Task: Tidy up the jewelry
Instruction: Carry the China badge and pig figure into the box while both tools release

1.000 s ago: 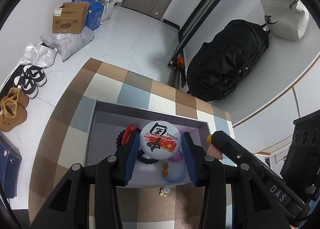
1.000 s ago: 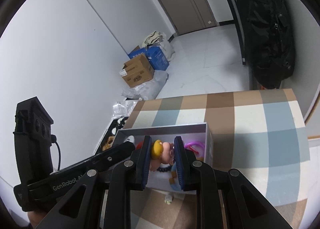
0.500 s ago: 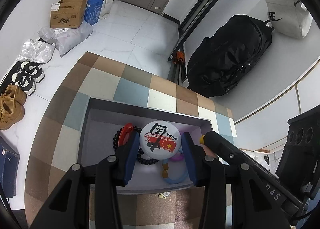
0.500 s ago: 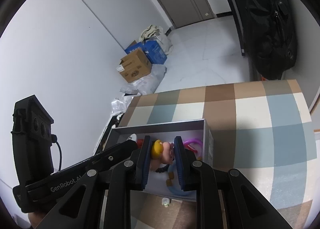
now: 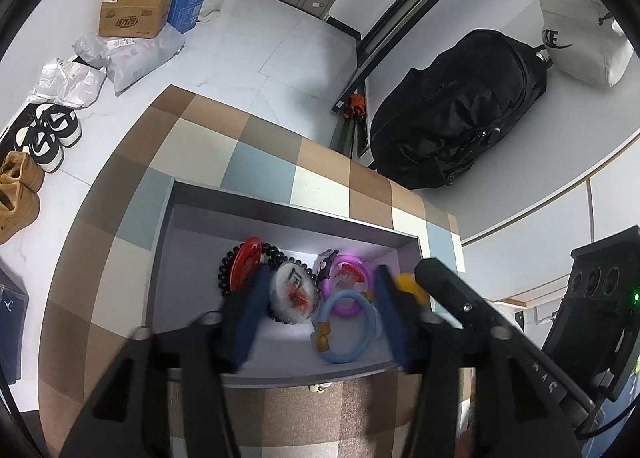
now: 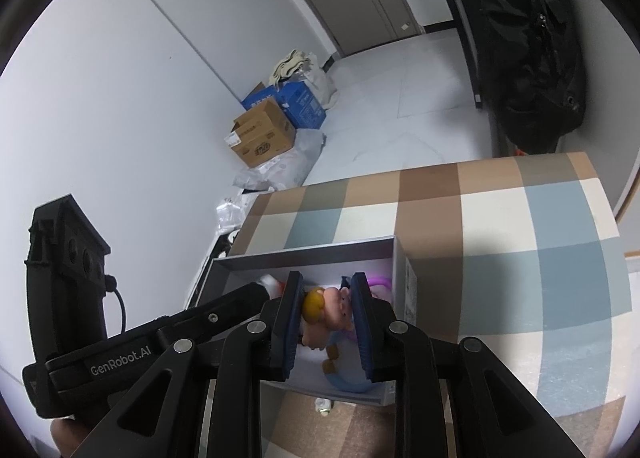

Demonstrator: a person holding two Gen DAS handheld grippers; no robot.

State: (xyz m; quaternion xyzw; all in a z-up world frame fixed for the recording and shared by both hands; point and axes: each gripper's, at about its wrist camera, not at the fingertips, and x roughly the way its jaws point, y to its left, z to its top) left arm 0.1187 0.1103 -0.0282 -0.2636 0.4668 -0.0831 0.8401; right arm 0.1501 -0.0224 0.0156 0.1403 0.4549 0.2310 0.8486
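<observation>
A grey open box (image 5: 280, 218) sits on the checked table. In it lie a red disc with black beads (image 5: 246, 262), a purple ring (image 5: 348, 282) and a blue ring (image 5: 346, 332). My left gripper (image 5: 318, 314) is open over the box; the white round badge (image 5: 291, 292), blurred, drops from between its fingers. My right gripper (image 6: 326, 318) is shut on a small pink and yellow figurine (image 6: 326, 308) above the box (image 6: 304, 254); its yellow part shows in the left view (image 5: 408, 284).
A small white and yellow piece (image 5: 318, 388) lies on the table just before the box. Cardboard boxes (image 5: 136, 10), bags and shoes (image 5: 48, 134) stand on the floor at left. A black duffel bag (image 5: 456, 126) lies beyond the table.
My left gripper has opened and let go of the white badge, which falls into the box. My right gripper still holds the figurine and has barely moved.
</observation>
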